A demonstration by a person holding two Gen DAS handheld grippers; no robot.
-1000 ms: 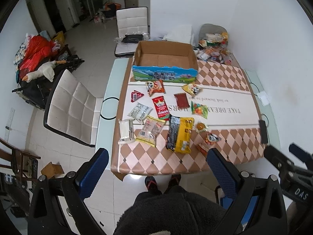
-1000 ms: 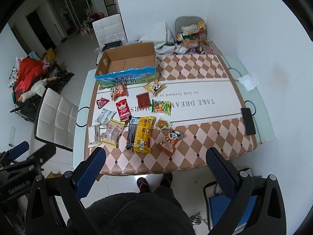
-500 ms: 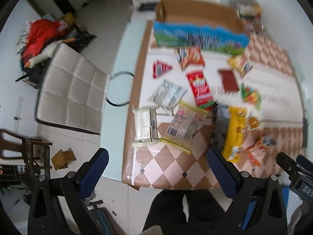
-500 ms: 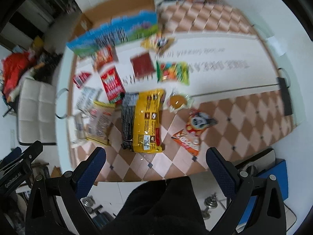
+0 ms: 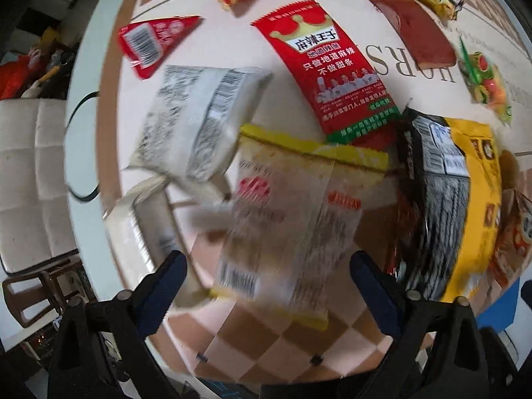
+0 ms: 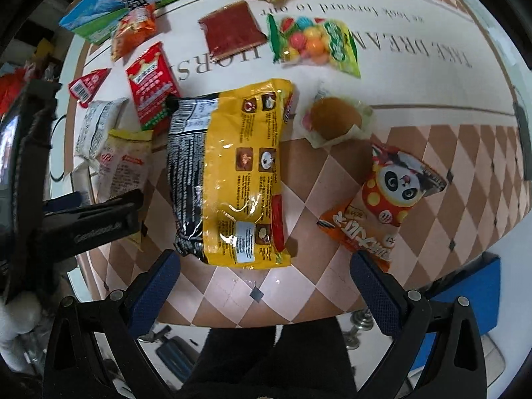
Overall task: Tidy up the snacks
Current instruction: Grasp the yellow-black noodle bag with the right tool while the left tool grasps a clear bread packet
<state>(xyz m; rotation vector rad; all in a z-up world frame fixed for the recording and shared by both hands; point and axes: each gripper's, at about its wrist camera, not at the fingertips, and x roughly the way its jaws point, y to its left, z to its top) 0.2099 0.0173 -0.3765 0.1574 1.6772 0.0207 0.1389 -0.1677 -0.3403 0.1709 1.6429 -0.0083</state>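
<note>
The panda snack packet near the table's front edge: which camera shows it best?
The right wrist view: the panda snack packet lies whole and sharp on the checkered cloth. The left wrist view catches only a blurred sliver of it at its right edge, behind the big yellow bag.

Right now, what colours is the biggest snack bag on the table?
Yellow and black big bag, clearest in the right wrist view.
</note>
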